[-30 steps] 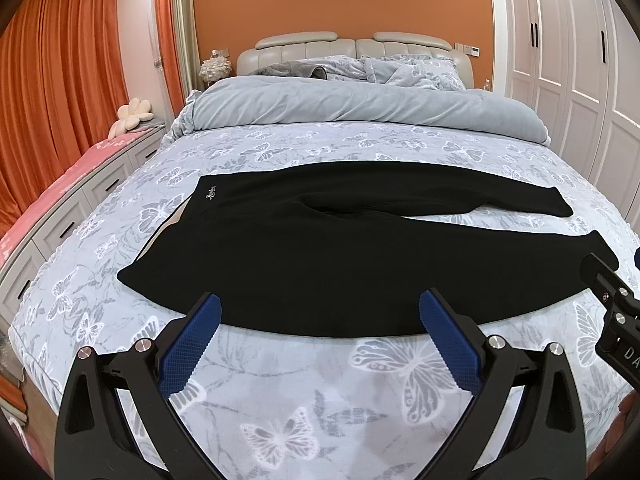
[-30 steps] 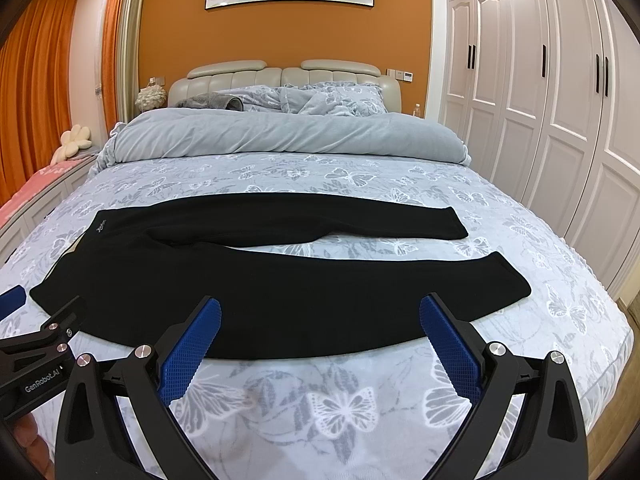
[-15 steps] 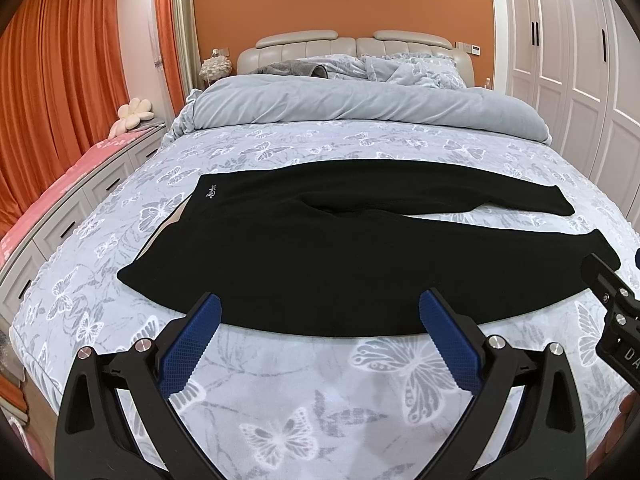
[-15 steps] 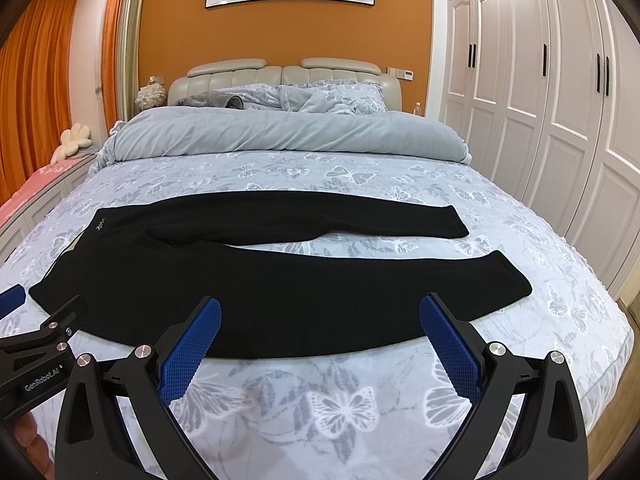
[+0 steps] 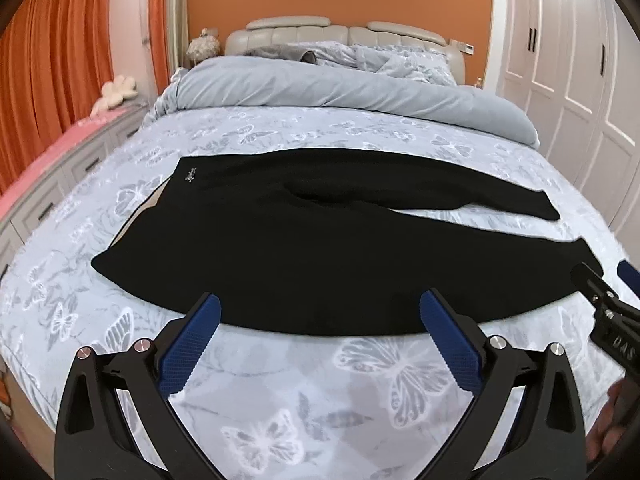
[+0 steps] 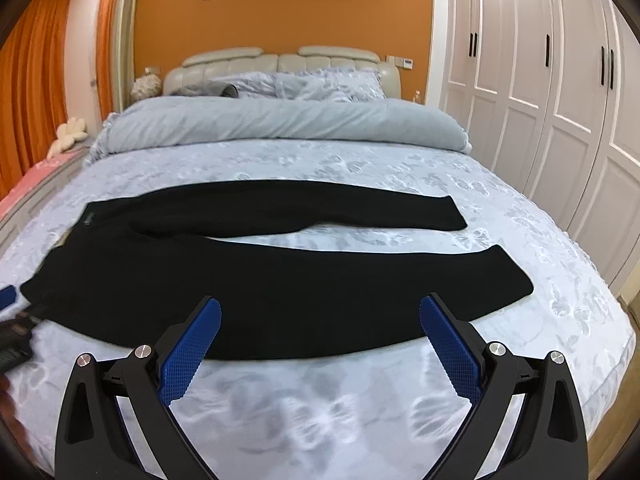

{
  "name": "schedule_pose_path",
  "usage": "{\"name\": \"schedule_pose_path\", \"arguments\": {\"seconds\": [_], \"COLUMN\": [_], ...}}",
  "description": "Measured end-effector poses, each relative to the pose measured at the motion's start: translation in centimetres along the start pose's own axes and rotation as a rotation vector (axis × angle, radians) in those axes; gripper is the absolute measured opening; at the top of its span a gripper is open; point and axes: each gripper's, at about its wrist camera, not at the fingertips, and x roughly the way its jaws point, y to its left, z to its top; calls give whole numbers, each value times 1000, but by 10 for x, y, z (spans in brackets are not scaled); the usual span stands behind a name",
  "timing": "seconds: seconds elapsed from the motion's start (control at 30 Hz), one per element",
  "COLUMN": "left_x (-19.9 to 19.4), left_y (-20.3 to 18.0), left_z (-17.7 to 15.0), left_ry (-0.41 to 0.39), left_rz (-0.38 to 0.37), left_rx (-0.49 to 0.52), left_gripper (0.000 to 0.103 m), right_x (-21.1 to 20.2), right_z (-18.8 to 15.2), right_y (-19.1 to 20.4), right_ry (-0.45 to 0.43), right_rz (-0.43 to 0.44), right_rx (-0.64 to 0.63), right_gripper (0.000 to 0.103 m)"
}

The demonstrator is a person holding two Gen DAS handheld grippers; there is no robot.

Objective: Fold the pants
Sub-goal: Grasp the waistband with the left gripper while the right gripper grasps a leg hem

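The pants (image 5: pixel 320 248) are lying flat across the bed (image 5: pixel 280 392), filling the middle of the frame, with the waistband at the left and the two legs running out to the right. The upper leg (image 6: pixel 320 208) is lying behind the lower leg (image 6: pixel 360 280), a strip of bed showing between them toward the right. Behind the pants, the rolled duvet (image 6: pixel 280 124) is lying across the bed, with pillows (image 6: pixel 320 84) sitting behind it against the headboard (image 6: pixel 280 58). The wardrobe (image 6: pixel 540 80) is standing along the right of the frame. The left gripper (image 5: pixel 320 344) and right gripper (image 6: pixel 320 344) are hanging at the bottom centre of their views, over the near bed edge, before the pants.
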Motion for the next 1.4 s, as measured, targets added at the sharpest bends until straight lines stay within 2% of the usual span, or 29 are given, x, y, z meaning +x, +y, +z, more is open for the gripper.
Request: {"name": "schedule_pose_path", "arguments": {"seconds": [0.07, 0.17, 0.33, 0.5, 0.63, 0.73, 0.83, 0.97, 1.03, 1.07, 1.1, 1.13, 1.17, 1.2, 1.3, 1.4], "left_x": [7, 35, 111, 201, 269, 312, 346, 370, 380, 385, 386, 386, 384, 379, 345, 287], "left_y": [14, 45, 94, 161, 215, 249, 265, 259, 252, 251, 250, 250, 250, 251, 247, 250], "left_z": [11, 42, 104, 163, 186, 191, 189, 189, 189, 189, 190, 192, 194, 196, 205, 213], "left_ry": [-9, 2, 37, 80, 145, 211, 278, 315, 330, 333, 329, 321, 318, 310, 228, 133], "left_rz": [-14, 12, 99, 229, 317, 331, 289, 193, 202, 212, 219, 190, 145, 109, 84, -19], "left_rx": [-27, -61, -78, -168, -275, -341, -384, -345, -311, -297, -288, -282, -294, -323, -316, -334], "left_gripper": [98, 98, 98, 98, 98, 98, 98, 98, 97, 88, 69, 58, 32, 21, 15, 15], "right_x": [18, 62, 171, 269, 336, 372, 402, 419, 419, 420, 421, 420, 417, 415, 377, 316], "right_z": [12, 35, 78, 111, 126, 128, 126, 120, 123, 124, 125, 127, 129, 131, 146, 159], "right_y": [-27, -75, -156, -230, -270, -283, -287, -279, -270, -266, -260, -255, -252, -254, -248, -248], "right_ry": [2, 48, 119, 195, 253, 293, 342, 382, 367, 364, 361, 362, 356, 353, 252, 146], "right_rz": [-27, -25, -125, -110, -127, -117, -92, -58, -29, 5, 31, 21, 30, 77, 103, 163], "right_rx": [4, 12, -31, 118, 221, 259, 281, 263, 240, 238, 230, 213, 210, 228, 207, 176], "right_gripper": [98, 98, 98, 98, 98, 98, 98, 98, 98, 98, 82, 62, 44, 11, 10, 10]}}
